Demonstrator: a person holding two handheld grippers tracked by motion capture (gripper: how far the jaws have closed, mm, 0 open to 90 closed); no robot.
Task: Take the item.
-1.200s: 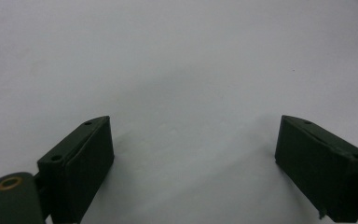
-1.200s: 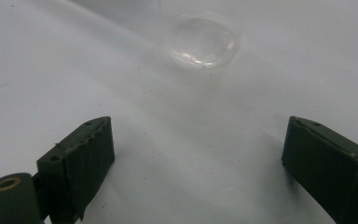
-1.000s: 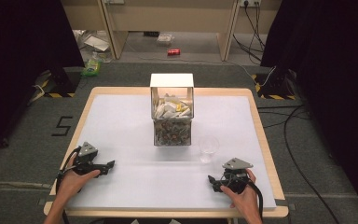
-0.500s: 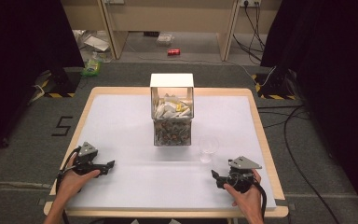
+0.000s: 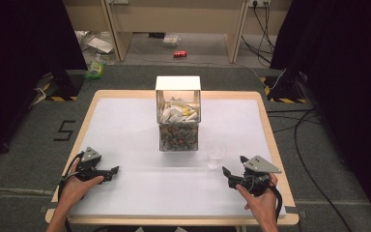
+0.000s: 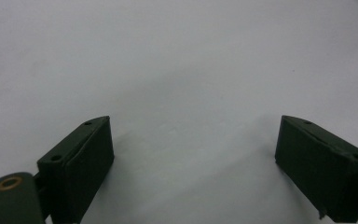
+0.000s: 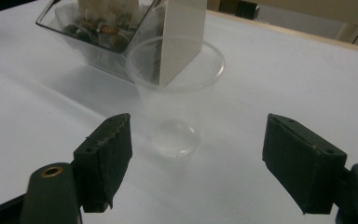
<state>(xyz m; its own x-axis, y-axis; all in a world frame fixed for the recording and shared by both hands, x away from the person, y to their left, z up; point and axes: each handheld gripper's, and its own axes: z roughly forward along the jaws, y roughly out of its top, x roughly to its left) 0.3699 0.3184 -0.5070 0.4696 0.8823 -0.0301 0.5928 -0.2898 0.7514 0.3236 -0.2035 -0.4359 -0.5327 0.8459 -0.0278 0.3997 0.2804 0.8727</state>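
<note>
On the white table (image 5: 125, 125), a clear box (image 5: 178, 118) of small packets stands at the middle. Just right of it and nearer stands an upright clear plastic cup (image 5: 216, 153). Near the table's right corner, the right gripper (image 5: 231, 176) points at the cup with jaws spread wide. Near the left corner, the left gripper (image 5: 110, 171) rests low, jaws spread over bare tabletop.

A black numeral "5" (image 5: 65, 130) is marked on the grey floor left of the table.
</note>
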